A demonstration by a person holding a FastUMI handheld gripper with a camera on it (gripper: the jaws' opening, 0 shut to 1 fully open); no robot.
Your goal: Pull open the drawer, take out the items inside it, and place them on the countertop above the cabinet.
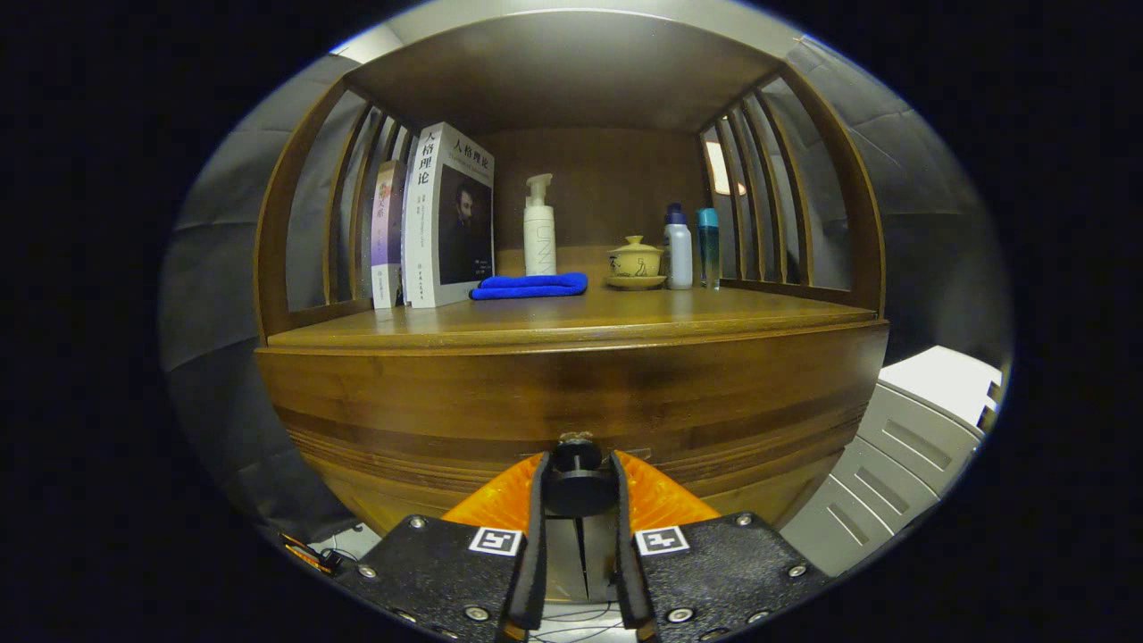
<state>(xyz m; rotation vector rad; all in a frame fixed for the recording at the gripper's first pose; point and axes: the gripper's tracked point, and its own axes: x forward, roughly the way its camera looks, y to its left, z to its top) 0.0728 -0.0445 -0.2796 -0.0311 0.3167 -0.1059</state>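
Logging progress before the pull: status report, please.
Gripper shut on round dark drawer knob. Wooden drawer front closed. Folded blue cloth lies on countertop.

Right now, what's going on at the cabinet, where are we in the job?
The hand-held gripper has its two fingers closed on the drawer knob, at the front of the wooden cabinet. The drawer looks shut, so nothing has come out of it yet. On the countertop above stand books, a pump bottle, a blue cloth, a lidded teacup and two small bottles.
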